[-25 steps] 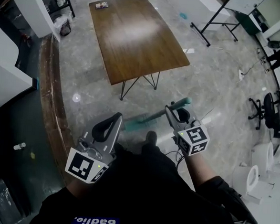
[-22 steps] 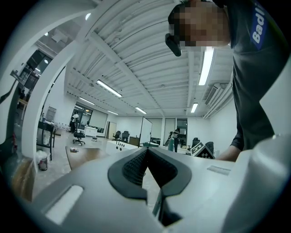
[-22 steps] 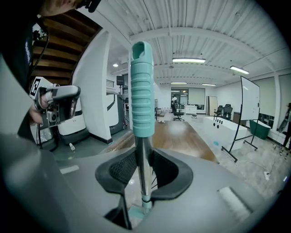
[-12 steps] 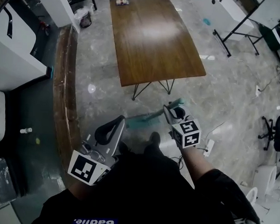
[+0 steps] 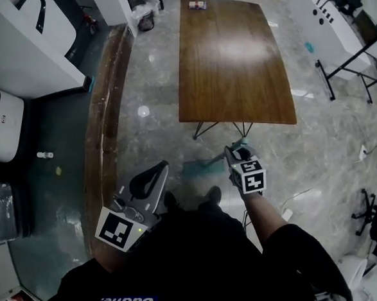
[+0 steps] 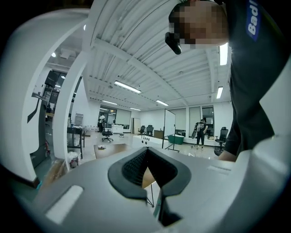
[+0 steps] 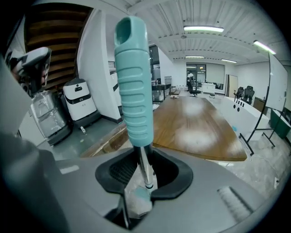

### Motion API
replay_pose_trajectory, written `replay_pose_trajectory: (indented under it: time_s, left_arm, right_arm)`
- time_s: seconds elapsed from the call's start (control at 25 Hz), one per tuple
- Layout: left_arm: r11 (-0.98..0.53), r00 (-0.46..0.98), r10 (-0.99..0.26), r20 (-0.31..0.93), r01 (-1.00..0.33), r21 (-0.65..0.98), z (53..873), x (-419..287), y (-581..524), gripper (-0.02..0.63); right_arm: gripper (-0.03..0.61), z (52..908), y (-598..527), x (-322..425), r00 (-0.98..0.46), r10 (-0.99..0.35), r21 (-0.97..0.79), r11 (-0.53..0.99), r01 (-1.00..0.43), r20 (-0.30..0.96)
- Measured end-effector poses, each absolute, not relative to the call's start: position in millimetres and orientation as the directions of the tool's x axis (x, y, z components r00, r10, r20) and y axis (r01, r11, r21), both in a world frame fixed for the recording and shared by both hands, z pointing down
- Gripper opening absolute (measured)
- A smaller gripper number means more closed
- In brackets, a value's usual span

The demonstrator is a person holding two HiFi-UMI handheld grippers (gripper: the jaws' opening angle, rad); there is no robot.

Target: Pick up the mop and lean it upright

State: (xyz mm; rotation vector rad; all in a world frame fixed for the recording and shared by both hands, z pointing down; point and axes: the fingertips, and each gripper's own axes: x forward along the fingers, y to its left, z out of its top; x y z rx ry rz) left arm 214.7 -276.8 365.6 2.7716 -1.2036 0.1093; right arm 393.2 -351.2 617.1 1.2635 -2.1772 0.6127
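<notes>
Gripping mop [image 7: 132, 82] shaft below teal grip: right hand-held gripper [image 5: 238, 155], arm extended | left hand-held gripper [image 5: 149, 177]: closed, empty

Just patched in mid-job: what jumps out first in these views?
A teal ribbed mop handle towers in the right gripper view, its metal pole clamped in the right gripper's jaws. In the head view a big brown wooden table lies ahead, and the left gripper hangs shut and empty.
</notes>
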Motion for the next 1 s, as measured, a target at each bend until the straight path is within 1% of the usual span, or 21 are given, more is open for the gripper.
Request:
replay_pose_trajectory:
  time_s: [0.4, 1.0]
  left_arm:
    - [-0.601, 0.606, -0.783, 0.138, -0.795, 0.085, 371.2, 193.2, -282.5, 0.020]
    - [-0.557, 0.560, -0.809, 0.178, -0.827, 0.071, 375.2, 177.8, -290.8, 0.020]
  right_arm:
    - [0.106, 625.3, -397.9, 381.3, -0.426, -0.627, -0.098, 0.487, -0.868, 0.652]
    - [0.106, 637.5, -479.7, 374.7, -0.402, -0.637, -0.090, 0.463, -0.882, 0.658]
